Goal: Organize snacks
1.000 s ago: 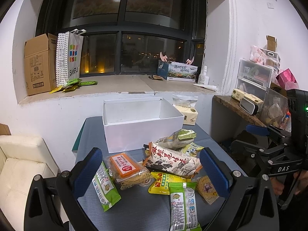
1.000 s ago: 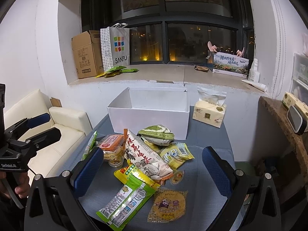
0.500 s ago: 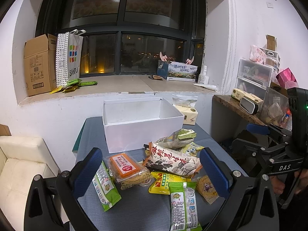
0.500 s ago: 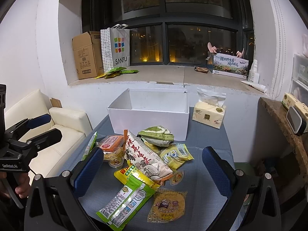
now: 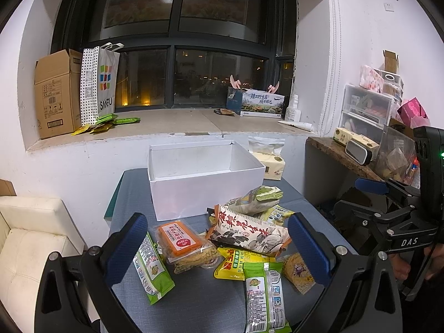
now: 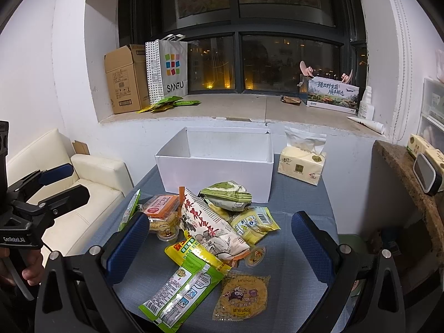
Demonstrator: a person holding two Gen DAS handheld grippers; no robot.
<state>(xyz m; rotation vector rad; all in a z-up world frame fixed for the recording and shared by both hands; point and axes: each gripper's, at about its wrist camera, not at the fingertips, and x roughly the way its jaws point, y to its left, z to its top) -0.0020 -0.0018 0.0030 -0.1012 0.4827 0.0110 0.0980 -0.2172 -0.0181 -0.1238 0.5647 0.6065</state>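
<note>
Dark window panes and a pale sill backing a blue-grey table (image 5: 205, 302), with a white box (image 5: 204, 179) sitting open-topped at its far side. Lying heaped just in front of the box: a snack pile, with a big red-and-white bag (image 5: 248, 231) resting on top, an orange pack (image 5: 179, 237) to its left, a green-and-white pouch (image 5: 258, 197) behind it, touching. Lying nearer the cameras: a long green packet (image 6: 183, 291) and a flat yellow packet (image 6: 241, 297), side by side. Hovering above the near table edge, left claw (image 5: 216, 247), fingers spread wide, gripping nothing. Hanging likewise over the pile, right claw (image 6: 219, 247), blue pads (image 6: 310, 247) well apart, also empty. Standing right of the box, a tissue pack (image 6: 301, 163).
</note>
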